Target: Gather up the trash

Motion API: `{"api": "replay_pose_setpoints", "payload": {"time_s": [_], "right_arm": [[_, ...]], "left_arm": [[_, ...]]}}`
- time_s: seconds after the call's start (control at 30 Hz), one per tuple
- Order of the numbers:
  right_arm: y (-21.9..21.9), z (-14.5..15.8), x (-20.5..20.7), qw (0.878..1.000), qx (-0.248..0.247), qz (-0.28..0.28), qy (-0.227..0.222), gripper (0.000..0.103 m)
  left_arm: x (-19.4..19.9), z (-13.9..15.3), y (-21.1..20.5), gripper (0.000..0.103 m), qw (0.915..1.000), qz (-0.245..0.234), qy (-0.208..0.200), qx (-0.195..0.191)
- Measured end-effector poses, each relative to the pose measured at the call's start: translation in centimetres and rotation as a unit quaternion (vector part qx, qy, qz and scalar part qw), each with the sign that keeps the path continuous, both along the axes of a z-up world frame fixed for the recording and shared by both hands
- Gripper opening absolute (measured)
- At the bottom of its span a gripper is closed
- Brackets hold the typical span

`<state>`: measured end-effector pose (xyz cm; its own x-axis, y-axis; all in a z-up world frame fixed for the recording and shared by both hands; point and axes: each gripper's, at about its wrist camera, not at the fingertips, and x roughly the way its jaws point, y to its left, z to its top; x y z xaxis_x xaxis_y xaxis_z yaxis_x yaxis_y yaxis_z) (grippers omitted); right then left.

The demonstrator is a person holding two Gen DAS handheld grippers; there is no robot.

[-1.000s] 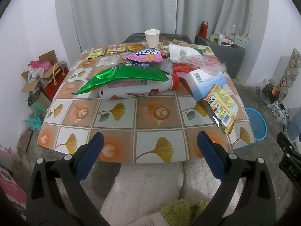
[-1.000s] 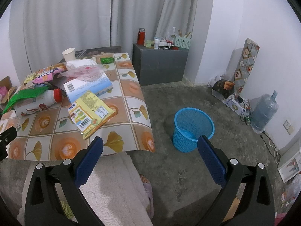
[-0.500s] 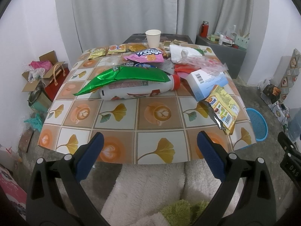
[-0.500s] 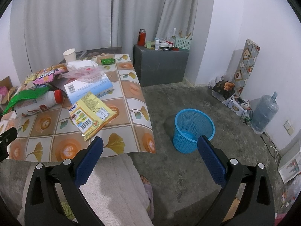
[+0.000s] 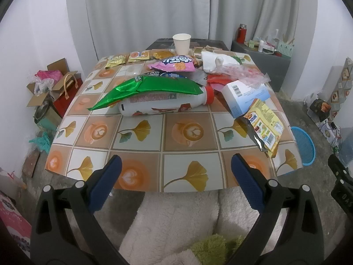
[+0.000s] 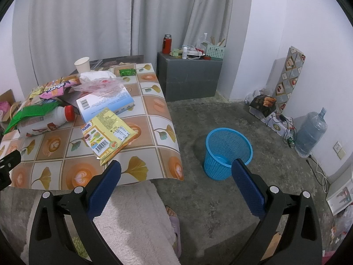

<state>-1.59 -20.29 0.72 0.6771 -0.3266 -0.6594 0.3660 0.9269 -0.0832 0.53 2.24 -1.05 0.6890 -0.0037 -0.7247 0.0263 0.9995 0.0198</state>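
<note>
On the tiled-pattern table (image 5: 141, 137), the trash lies heaped toward the far half: a white bottle (image 5: 163, 103) with a red cap on its side, a green foil bag (image 5: 150, 89) draped over it, a pink snack bag (image 5: 173, 63) behind, and a paper cup (image 5: 181, 43) upright at the far edge. At 3 o'clock from the bottle cap sits a light-blue box (image 5: 246, 96), with a yellow wrapper (image 5: 263, 128) leaning against it and reaching the table's right edge. Crumpled clear plastic (image 5: 243, 74) rests on the box's far side. On the concrete floor, well apart from the table at its 3 o'clock, stands a blue basket (image 6: 228, 152), upright. Left gripper (image 5: 175, 181) hovers before the near table edge, fingers spread wide, holding nothing. Right gripper (image 6: 176, 184) points between table corner and basket, fingers likewise apart and empty.
</note>
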Motion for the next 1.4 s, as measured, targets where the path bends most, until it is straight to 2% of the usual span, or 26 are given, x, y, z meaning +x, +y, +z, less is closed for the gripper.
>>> {"api": "replay_pose_setpoints", "payload": {"time_s": [0.5, 0.7, 0.83, 0.93, 1.0, 1.17, 1.3, 1.4], "right_arm": [[0.1, -0.1, -0.3, 1.0, 0.003, 0.015, -0.019, 0.098], [-0.3, -0.7, 0.2, 0.999, 0.008, 0.023, -0.021, 0.098], [-0.6, -1.3, 1.1, 0.999, 0.017, 0.037, -0.018, 0.098], [-0.8, -1.9, 2.1, 0.998, 0.03, 0.049, -0.016, 0.098], [-1.2, -2.1, 2.8, 0.997, 0.046, 0.057, -0.017, 0.098], [-2.3, -2.6, 4.4, 0.994, 0.081, 0.065, -0.021, 0.098], [-3.5, -3.4, 5.9, 0.991, 0.117, 0.067, -0.024, 0.098], [-3.7, -3.9, 6.9, 0.989, 0.124, 0.07, -0.024, 0.098]], "left_arm": [[-0.1, -0.9, -0.2, 0.095, 0.9999, -0.015, 0.007, -0.003], [0.2, -1.1, -0.3, 0.095, 0.999, -0.041, -0.015, -0.009], [0.4, -0.8, -0.3, 0.095, 0.9951, -0.082, -0.04, -0.037], [1.0, 0.1, -0.4, 0.095, 0.9881, -0.116, -0.069, -0.074], [1.9, 1.0, -0.5, 0.095, 0.9802, -0.143, -0.082, -0.11], [5.7, 3.0, -1.4, 0.095, 0.9627, -0.171, -0.074, -0.196], [10.1, 3.5, -2.5, 0.095, 0.9426, -0.179, -0.025, -0.281], [14.5, 2.0, -3.3, 0.095, 0.9239, -0.153, 0.043, -0.348]]}}
